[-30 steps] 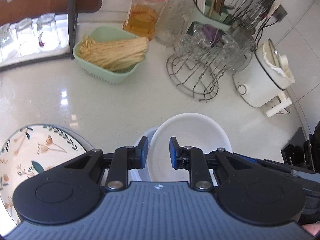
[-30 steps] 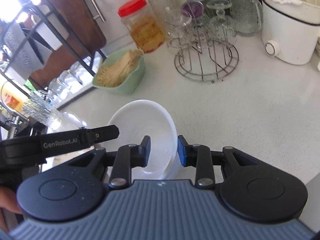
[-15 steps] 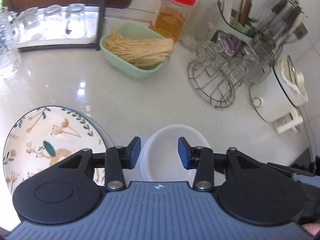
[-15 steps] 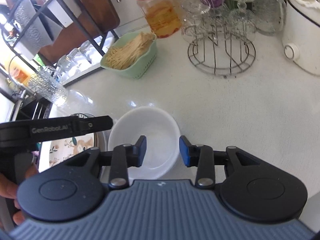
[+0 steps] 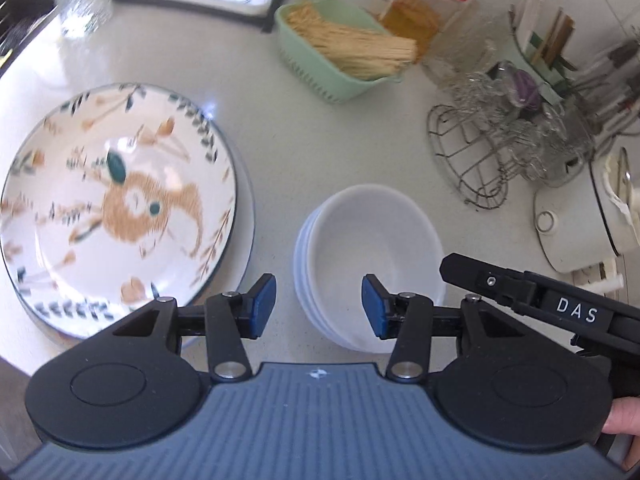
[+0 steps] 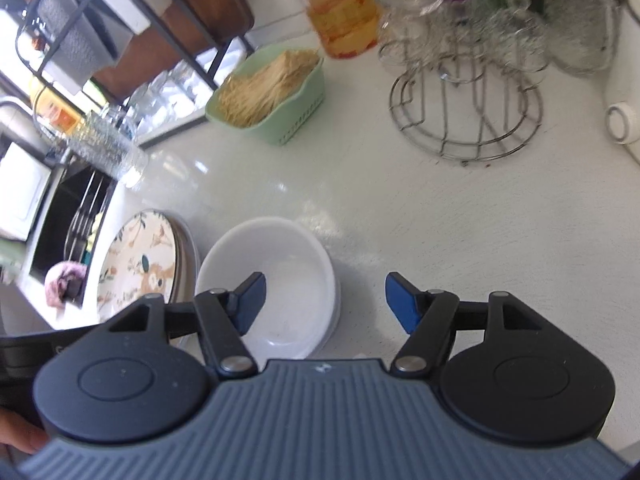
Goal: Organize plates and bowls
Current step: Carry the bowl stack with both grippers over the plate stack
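A stack of white bowls stands on the pale counter; it also shows in the right wrist view. A stack of floral plates lies to its left, also seen in the right wrist view. My left gripper is open and empty, above the near rim of the bowls. My right gripper is open and empty, its left finger over the bowls and its right finger over bare counter. The right gripper's body shows at the right of the left wrist view.
A green basket of dry noodles, a red-lidded jar, a wire rack of glasses and a white cooker stand behind. A black shelf frame and a sink lie to the left.
Both grippers let go of the top white bowl, which now sits nested on the stack. Both opened wide and drew back and up.
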